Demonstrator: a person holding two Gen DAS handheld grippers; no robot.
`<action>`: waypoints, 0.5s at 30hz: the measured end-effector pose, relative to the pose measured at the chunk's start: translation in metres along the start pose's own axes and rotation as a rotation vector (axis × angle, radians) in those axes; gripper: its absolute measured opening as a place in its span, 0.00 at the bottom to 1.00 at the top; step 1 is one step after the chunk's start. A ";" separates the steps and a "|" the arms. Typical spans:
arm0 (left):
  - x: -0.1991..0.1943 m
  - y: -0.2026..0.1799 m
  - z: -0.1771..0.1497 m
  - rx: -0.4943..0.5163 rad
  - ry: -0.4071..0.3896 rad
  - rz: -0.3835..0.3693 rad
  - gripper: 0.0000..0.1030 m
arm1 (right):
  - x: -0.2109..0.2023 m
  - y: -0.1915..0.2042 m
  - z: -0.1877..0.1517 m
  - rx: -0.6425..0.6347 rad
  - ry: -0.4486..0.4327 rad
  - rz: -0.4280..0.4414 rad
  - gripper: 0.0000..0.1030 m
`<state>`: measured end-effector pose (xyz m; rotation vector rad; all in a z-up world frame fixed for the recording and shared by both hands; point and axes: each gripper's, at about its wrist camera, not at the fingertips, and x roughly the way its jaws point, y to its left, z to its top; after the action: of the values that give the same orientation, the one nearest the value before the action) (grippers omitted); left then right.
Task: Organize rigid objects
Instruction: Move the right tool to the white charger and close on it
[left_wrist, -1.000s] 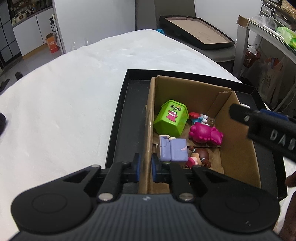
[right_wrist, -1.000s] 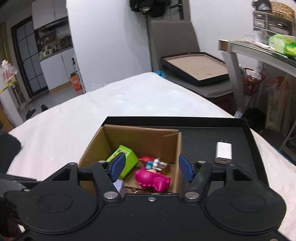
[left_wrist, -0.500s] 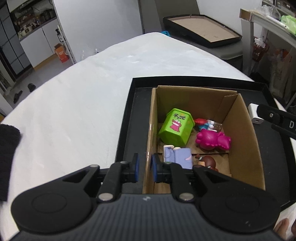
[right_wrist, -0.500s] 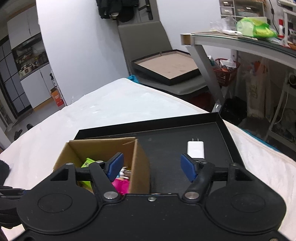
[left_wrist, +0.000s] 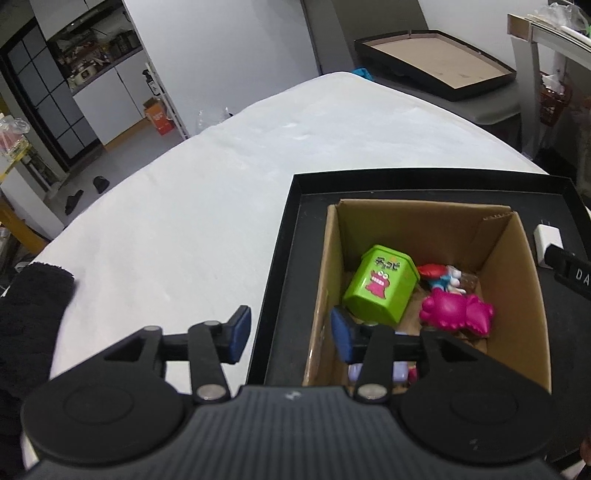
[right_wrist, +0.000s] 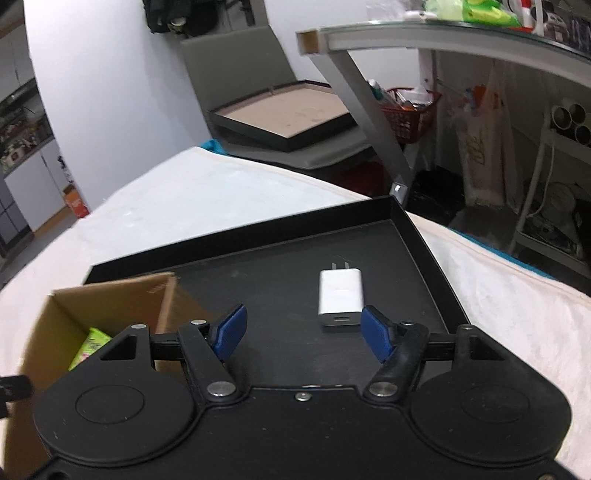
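- Right gripper (right_wrist: 301, 332): jaws spread wide and holding nothing, hovering over the black tray (right_wrist: 413, 236).
- White charger (right_wrist: 340, 297) lies flat on the tray floor at about 1 o'clock from the jaw gap, nearest the right pad.
- To take it well, I judge: shift toward 1 o'clock until the charger sits centred, descend level, and close on its long flat sides, clear of the prongs at its far end.
- Left gripper (left_wrist: 291, 338): jaws spread, empty, straddling the near-left wall of the cardboard box (left_wrist: 517, 291).
- Inside, at 12 to 1 o'clock: green toy bin (left_wrist: 380, 290), pink figure (left_wrist: 458, 315).
- Beyond: white bed (left_wrist: 229, 192).
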<state>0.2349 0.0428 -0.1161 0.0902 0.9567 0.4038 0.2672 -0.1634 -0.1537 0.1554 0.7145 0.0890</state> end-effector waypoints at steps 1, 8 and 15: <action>0.001 -0.002 0.001 0.001 -0.002 0.004 0.47 | 0.004 -0.002 -0.001 0.003 0.007 -0.009 0.66; 0.006 -0.017 0.004 0.020 -0.011 0.016 0.56 | 0.021 -0.005 -0.004 -0.029 0.028 -0.071 0.65; 0.008 -0.018 0.003 0.024 -0.010 0.024 0.57 | 0.047 -0.012 -0.007 -0.028 0.062 -0.113 0.58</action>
<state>0.2468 0.0292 -0.1257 0.1257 0.9516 0.4136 0.2984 -0.1677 -0.1913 0.0858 0.7820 -0.0041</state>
